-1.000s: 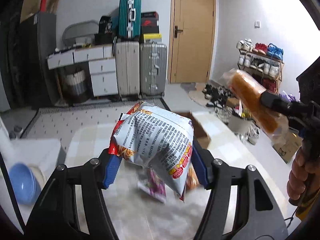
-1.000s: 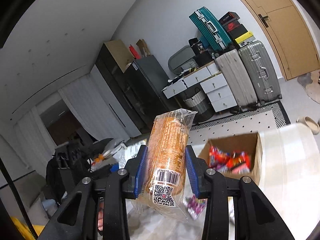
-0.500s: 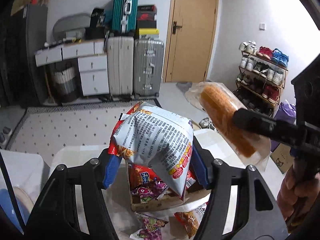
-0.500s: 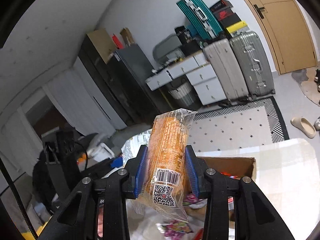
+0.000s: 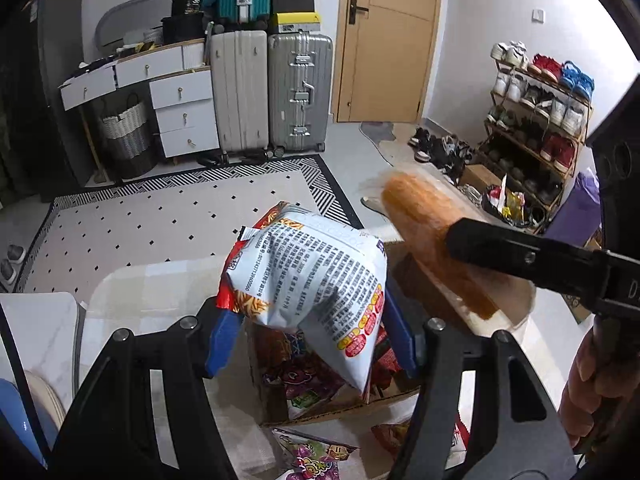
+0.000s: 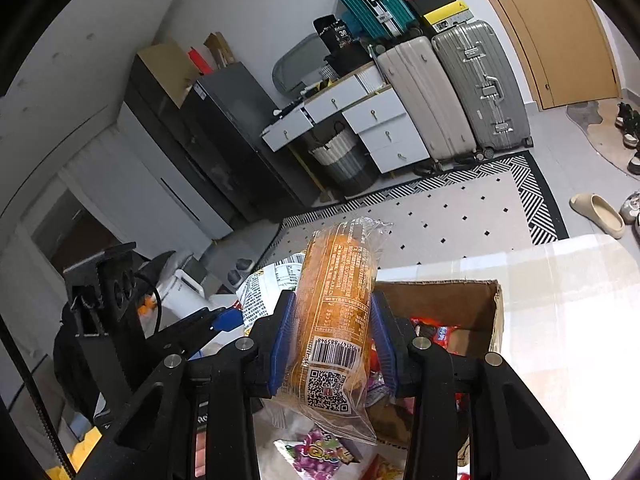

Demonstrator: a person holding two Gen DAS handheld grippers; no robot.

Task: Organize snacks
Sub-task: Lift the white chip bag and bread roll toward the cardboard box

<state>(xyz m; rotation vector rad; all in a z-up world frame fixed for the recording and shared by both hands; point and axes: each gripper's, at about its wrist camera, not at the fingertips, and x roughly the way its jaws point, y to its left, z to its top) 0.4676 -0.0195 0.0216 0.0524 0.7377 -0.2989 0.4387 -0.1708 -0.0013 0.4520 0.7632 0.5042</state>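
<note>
Your left gripper (image 5: 308, 340): matt black plastic arms, bright metal screw heads, blue rubbery-looking pads. It pinches a chip bag (image 5: 316, 284) of glossy, crinkled printed foil. Your right gripper (image 6: 332, 344), same build, clamps a bread pack (image 6: 336, 312) in clear, shiny film with a paper-like barcode label. The box (image 6: 452, 296) is matt brown cardboard, rough at the edges. The desk (image 6: 568, 320) looks smooth and polished, pale marble pattern. The packets (image 5: 316, 456) lying loose are glossy film.
</note>
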